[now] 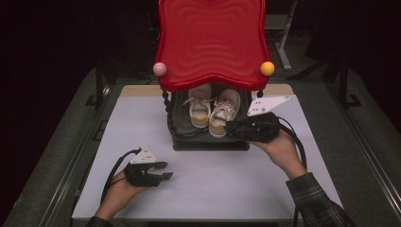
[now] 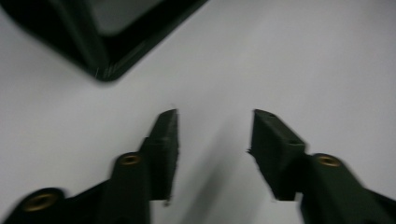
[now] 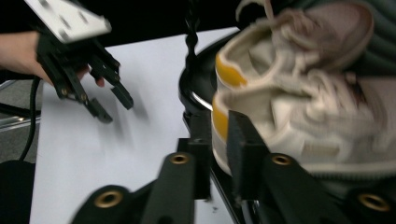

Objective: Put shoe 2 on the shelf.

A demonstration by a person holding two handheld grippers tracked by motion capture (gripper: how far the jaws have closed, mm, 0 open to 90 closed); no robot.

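Right claw (image 3: pixel 217 154) clamps the heel of the nearer white shoe (image 3: pixel 299 126); left claw (image 2: pixel 212 140) hangs apart over the counter (image 1: pixel 213 184), gripping nothing.

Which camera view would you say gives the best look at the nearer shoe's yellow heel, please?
The right gripper view: the nearer shoe looms close, its yellow heel patch at the right claw, jaws around the heel. The high view shows both shoes small, under the red canopy. The left gripper view shows table and a black tray corner.

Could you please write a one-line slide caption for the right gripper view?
Right gripper closed on the heel of a white shoe on the black stand, left gripper over the table.
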